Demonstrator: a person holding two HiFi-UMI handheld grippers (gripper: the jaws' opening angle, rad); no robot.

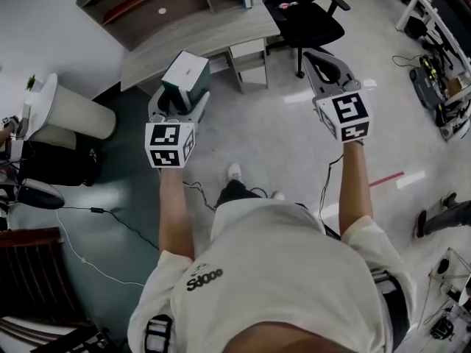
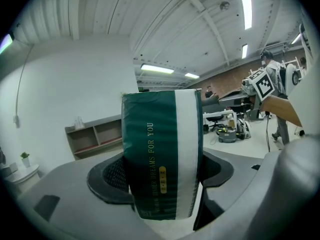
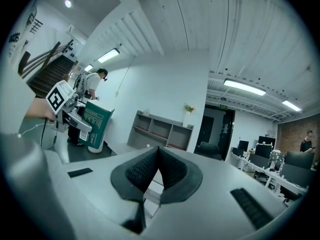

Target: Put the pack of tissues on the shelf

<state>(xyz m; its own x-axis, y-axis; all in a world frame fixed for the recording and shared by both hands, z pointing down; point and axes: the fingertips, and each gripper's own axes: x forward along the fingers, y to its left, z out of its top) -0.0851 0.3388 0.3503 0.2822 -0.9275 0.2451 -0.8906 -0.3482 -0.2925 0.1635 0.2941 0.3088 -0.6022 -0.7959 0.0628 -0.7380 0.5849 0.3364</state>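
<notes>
The pack of tissues is dark green with a white band and stands upright between the jaws of my left gripper. In the left gripper view the pack fills the gap, and both black pads press on its sides. My right gripper is held up at the right, shut with nothing in it; its pads meet at the tips. The wooden shelf stands against the far wall behind a grey desk. From the right gripper view I see the shelf and the held pack.
A black office chair stands right of the desk. A white round stand is at the left, with a dark wooden chair nearer me. Cables run across the floor. Equipment lies along the right edge.
</notes>
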